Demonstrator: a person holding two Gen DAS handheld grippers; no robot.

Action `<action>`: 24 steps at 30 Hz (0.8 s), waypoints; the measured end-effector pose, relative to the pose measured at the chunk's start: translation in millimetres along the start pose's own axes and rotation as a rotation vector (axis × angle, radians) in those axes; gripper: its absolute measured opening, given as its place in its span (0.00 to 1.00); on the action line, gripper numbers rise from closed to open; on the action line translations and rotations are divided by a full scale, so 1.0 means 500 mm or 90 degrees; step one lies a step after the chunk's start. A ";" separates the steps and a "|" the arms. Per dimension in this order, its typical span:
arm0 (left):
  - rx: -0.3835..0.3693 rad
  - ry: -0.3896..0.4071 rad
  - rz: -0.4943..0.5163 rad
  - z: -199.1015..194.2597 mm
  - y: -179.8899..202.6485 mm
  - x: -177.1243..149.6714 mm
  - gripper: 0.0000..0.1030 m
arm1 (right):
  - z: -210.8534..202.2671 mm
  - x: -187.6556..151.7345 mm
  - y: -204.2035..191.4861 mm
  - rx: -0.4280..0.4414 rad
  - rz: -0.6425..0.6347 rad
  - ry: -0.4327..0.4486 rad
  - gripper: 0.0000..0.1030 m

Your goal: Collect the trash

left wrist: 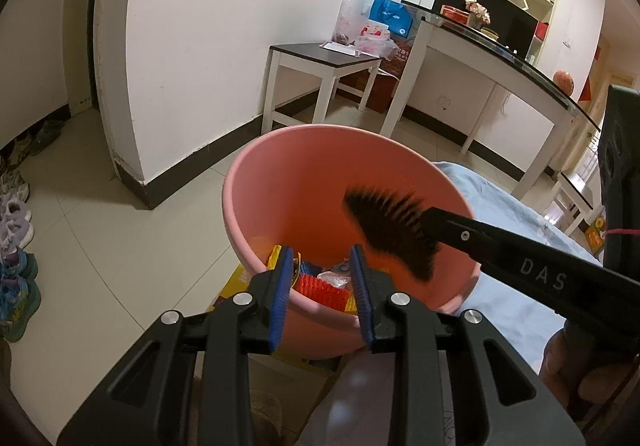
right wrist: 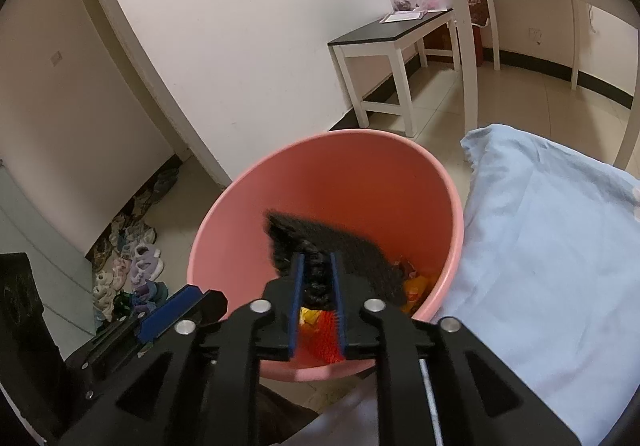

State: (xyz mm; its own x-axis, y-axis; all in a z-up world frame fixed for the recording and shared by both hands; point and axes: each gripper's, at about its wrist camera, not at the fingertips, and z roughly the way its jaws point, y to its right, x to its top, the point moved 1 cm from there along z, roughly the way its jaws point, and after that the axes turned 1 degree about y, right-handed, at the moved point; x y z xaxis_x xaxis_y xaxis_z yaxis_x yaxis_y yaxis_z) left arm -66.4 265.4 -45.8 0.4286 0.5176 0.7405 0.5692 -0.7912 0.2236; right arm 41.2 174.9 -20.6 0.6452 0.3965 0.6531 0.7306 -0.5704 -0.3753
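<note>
A pink bucket point(left wrist: 304, 130) point(right wrist: 320, 134) stands below both grippers, with a red bristly piece point(left wrist: 320, 288) point(right wrist: 326, 334) and yellow wrappers point(right wrist: 416, 284) at its bottom. My left gripper point(left wrist: 320, 252) hangs open over the near rim with nothing between its blue pads. My right gripper point(right wrist: 316, 258) is over the bucket's mouth with its jaws a little apart. A black hairy tuft point(left wrist: 384, 222) point(right wrist: 352, 246) sits between those fingertips and fans out beyond them, above the trash. The pads do not look pressed on it.
A light blue cloth point(right wrist: 540, 246) lies right of the bucket. Several shoes point(left wrist: 16, 246) line the left wall. A small dark-topped side table point(left wrist: 324, 58) and a glass-topped desk point(left wrist: 500, 58) stand behind. A yellow cardboard box point(left wrist: 236, 282) is under the bucket.
</note>
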 end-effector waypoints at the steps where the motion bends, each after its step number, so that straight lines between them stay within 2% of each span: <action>1: 0.000 0.000 -0.001 -0.001 0.001 -0.002 0.29 | 0.001 0.000 0.001 0.000 0.002 0.001 0.27; 14: 0.002 -0.001 0.002 0.001 0.003 -0.003 0.30 | -0.017 0.002 0.008 0.002 -0.008 0.014 0.36; 19: -0.003 -0.004 0.010 0.007 0.005 -0.005 0.38 | -0.045 -0.006 0.001 0.004 -0.026 0.031 0.43; 24: -0.001 -0.007 0.016 0.011 0.005 -0.008 0.42 | -0.080 -0.025 -0.007 0.005 -0.048 0.046 0.50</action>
State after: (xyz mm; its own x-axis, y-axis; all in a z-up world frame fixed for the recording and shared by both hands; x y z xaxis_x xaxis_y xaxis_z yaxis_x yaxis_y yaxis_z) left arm -62.7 263.3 -51.8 0.4508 0.5012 0.7386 0.5570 -0.8046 0.2060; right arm 21.8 143.2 -1.0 0.5708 0.3847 0.7254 0.7784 -0.5348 -0.3289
